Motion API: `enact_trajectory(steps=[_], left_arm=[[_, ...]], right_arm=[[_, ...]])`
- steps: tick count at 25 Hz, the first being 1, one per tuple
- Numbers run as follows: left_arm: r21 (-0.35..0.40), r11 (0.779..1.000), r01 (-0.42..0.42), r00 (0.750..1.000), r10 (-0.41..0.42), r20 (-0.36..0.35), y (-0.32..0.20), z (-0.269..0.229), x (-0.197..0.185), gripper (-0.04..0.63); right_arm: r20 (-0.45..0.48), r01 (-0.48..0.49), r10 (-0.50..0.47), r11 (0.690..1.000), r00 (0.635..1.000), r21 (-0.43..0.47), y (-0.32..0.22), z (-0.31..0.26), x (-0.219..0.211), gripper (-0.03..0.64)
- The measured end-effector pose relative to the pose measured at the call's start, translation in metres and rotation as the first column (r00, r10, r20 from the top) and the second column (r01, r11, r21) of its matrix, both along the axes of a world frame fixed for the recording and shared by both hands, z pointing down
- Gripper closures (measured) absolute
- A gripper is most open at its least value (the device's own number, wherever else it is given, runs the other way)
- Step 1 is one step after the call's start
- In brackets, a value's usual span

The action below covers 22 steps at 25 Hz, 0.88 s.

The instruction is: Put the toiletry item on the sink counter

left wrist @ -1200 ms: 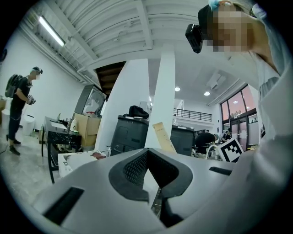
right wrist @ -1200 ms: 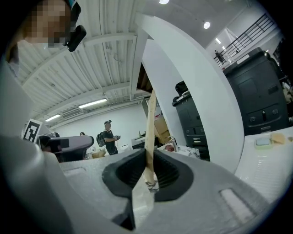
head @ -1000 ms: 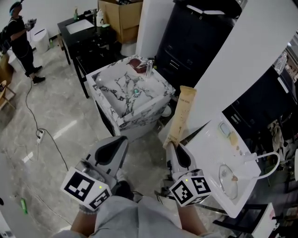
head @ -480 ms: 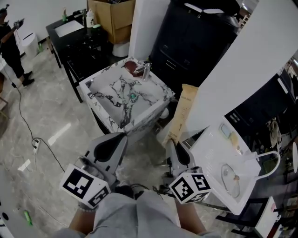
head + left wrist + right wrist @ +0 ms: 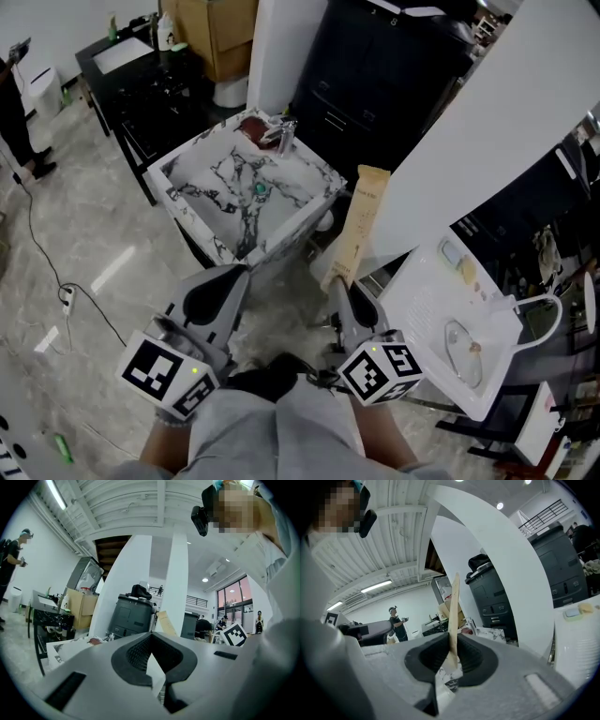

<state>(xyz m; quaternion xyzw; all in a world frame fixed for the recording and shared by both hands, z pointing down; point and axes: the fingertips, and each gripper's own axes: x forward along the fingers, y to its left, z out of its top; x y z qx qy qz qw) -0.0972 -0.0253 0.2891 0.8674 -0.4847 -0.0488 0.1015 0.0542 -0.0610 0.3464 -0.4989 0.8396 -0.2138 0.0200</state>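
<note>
A flat tan toiletry tube (image 5: 357,225) stands upright in my right gripper (image 5: 342,286), which is shut on its lower end. In the right gripper view the tube (image 5: 453,616) rises edge-on from between the black pads (image 5: 436,656). My left gripper (image 5: 239,274) is held beside it at the left, its jaws together with nothing in them. The marble sink counter (image 5: 291,220) with a chrome faucet (image 5: 284,136) stands ahead of both grippers. In the left gripper view the tube (image 5: 165,621) shows past the jaws.
A white basin unit (image 5: 427,309) with soap bars (image 5: 466,272) stands close on the right. A tall black cabinet (image 5: 375,66) and a white slanted column (image 5: 487,122) lie behind. A black table (image 5: 141,66), a cardboard box (image 5: 202,28) and a person (image 5: 14,103) are far left.
Both grippers have moved together across the floor, the tube still held upright. The marble sink has slid slightly left in the head view and the person at the left edge has almost left it.
</note>
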Motion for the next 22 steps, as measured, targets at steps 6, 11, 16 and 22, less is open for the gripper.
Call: enact_trajectory(steps=[6,11,16,22], left_arm=[[-0.009,1.000,0.013,1.000,-0.013,-0.017,-0.014,0.004,-0.003,0.591],[-0.015,0.999,0.035,0.999,-0.035,-0.008,-0.033,0.007,-0.002,0.591],[-0.016,0.998,0.061,0.998,-0.061,0.003,-0.058,0.003,0.005,0.591],[-0.022,0.994,0.107,0.994,-0.107,0.017,-0.085,0.000,0.012,0.591]], right_arm=[[-0.007,0.003,-0.003,1.000,1.000,-0.029,-0.015,0.008,0.000,0.569],[0.012,0.027,-0.026,0.999,1.000,-0.047,-0.036,0.016,-0.002,0.569],[0.059,0.051,-0.045,0.995,0.997,-0.092,-0.066,0.027,0.004,0.569],[0.120,0.083,-0.062,0.980,0.991,-0.183,-0.100,0.057,0.011,0.569]])
